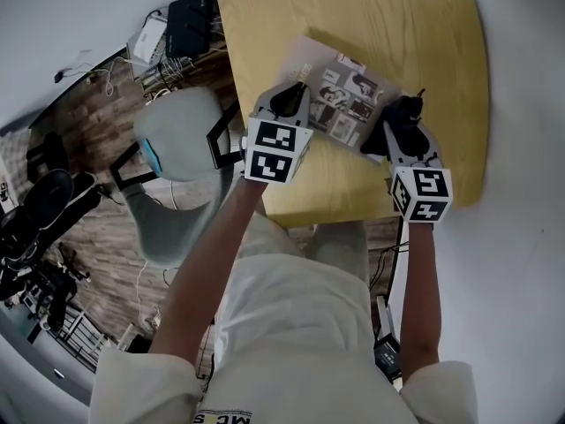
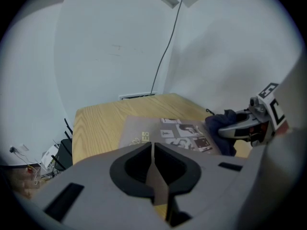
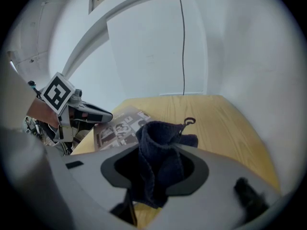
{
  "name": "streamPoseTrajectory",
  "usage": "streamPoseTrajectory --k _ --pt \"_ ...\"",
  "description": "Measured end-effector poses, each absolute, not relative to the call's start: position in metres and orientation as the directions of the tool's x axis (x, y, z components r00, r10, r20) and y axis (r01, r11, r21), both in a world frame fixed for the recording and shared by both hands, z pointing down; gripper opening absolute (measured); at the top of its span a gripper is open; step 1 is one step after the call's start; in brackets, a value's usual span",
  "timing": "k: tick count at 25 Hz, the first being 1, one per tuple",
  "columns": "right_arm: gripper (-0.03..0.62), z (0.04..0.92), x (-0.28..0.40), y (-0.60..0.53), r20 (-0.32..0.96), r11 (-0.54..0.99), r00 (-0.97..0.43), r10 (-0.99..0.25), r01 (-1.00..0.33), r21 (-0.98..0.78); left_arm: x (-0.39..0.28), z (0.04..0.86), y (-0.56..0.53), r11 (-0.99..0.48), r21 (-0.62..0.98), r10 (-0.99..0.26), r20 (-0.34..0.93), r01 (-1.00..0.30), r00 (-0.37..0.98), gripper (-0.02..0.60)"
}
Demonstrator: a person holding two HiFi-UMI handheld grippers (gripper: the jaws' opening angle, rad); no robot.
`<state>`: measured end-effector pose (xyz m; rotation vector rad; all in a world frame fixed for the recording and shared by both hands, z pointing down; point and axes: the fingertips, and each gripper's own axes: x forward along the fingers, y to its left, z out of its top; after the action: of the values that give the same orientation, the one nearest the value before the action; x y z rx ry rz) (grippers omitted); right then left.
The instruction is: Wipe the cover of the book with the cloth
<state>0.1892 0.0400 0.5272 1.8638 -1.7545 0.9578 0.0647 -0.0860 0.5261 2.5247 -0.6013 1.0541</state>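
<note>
Left tool [image 2: 152, 150] closed, empty | right tool [image 3: 156, 162] clamps cloth [image 3: 160, 147], book [image 3: 120, 128] ahead-left | progress: cloth gripped, wiping likely remains

The book cover [image 2: 168, 131] shows "ES"; the shirt [image 1: 291, 325] shows "MC S".

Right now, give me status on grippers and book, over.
Left gripper shut, at the book's near-left edge. Right gripper shut on cloth, at the book's right edge. Nothing else on the cover.
</note>
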Motion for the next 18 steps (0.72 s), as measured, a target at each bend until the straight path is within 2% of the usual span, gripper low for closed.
streamPoseTrajectory --k 8,15,18 --pt "0.156 0.526 0.176 -0.012 0.699 -0.029 -0.082 -0.711 -0.989 -0.145 0.066 0.528 -0.082 -0.877 0.142 -0.214 0.741 -0.459 0.637 0.011" --pt "0.156 0.522 0.102 -0.019 0.671 0.185 -0.254 -0.696 -0.967 -0.174 0.064 0.531 -0.084 -0.872 0.098 -0.258 0.740 -0.479 0.622 0.011" --pt "0.156 0.522 0.089 0.006 0.684 0.228 -0.276 -0.675 -0.960 -0.163 0.065 0.531 -0.084 -0.865 0.125 -0.246 0.739 -0.486 0.627 0.011"
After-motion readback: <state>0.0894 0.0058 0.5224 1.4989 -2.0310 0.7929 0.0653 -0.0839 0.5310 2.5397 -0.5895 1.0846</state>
